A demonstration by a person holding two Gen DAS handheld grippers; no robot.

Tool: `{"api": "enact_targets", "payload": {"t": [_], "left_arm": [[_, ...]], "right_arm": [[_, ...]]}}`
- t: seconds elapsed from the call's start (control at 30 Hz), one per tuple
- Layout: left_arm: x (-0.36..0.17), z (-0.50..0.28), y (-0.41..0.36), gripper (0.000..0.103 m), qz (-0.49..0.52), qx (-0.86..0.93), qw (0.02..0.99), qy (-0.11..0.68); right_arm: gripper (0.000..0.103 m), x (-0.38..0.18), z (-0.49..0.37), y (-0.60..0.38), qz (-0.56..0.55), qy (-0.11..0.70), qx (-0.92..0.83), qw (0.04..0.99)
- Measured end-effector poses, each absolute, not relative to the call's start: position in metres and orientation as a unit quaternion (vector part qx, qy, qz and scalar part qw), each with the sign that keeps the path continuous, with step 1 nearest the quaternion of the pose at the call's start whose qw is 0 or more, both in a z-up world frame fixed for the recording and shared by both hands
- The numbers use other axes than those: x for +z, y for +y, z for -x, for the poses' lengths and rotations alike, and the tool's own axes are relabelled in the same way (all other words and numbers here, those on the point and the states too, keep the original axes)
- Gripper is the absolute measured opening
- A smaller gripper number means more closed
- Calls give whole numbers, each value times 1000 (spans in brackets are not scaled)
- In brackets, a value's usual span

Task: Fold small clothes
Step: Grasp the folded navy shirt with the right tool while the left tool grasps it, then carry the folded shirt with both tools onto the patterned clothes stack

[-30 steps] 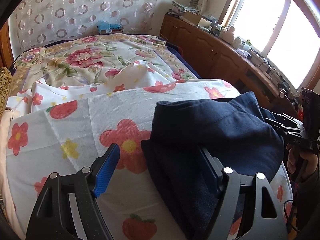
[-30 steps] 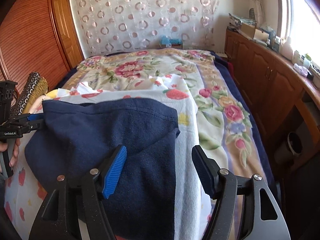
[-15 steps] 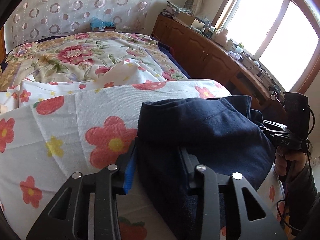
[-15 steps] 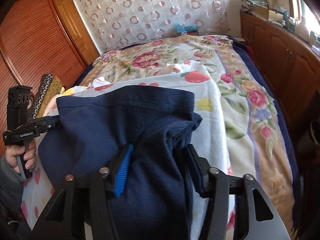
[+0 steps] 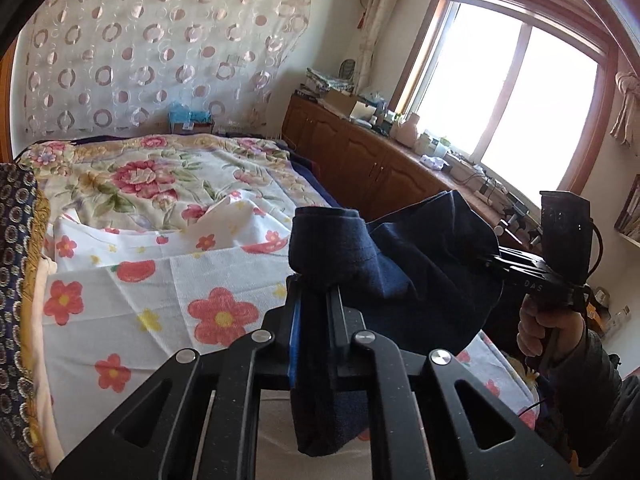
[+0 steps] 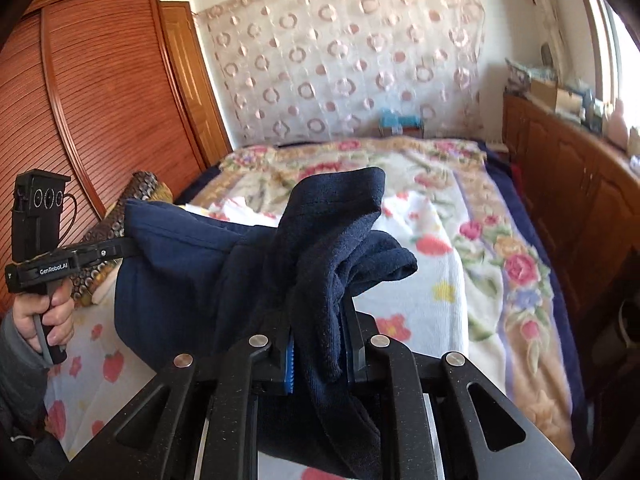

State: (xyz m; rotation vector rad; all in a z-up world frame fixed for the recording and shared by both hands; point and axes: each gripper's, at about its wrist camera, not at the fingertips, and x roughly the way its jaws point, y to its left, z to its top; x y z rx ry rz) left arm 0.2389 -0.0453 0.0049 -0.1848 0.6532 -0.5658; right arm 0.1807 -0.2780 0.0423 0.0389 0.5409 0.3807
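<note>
Bedroom, a bed (image 5: pixel 120 320) under floral sheets: both grippers hold one navy garment (image 5: pixel 400 272) above it.

The left gripper (image 5: pixel 314 312) and right gripper (image 6: pixel 320 340) are each closing on a bunched edge of the garment, which a second ago lay flat on the bed between wide jaws and now hangs lifted between them. The left view alone shows the window (image 5: pixel 500 100) beyond the cabinets (image 5: pixel 360 160); the right view alone shows the wardrobe (image 6: pixel 100 120) left of the bed and the left hand (image 6: pixel 44 316).
</note>
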Motion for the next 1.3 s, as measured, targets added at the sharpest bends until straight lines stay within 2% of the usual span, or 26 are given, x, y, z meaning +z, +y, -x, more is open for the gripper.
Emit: {"api": "enact_targets", "payload": {"t": [0.27,0.6,0.93,1.3], "left_arm": [[42,-208,12,11,92,-225,935,258],[45,-182,105,11,116,-123,962,216],[15,-154,179,11,170,-34,968,180],[-52,-150,228,11,199,45,951,232]], "right_arm": [[17,78,-175,-236,23,217,222,950],[17,105,-233,-144,89,196,298,930],[17,136,-301,-57,182,180,347,902],[18,116,-393,66,256,201,392,860]]}}
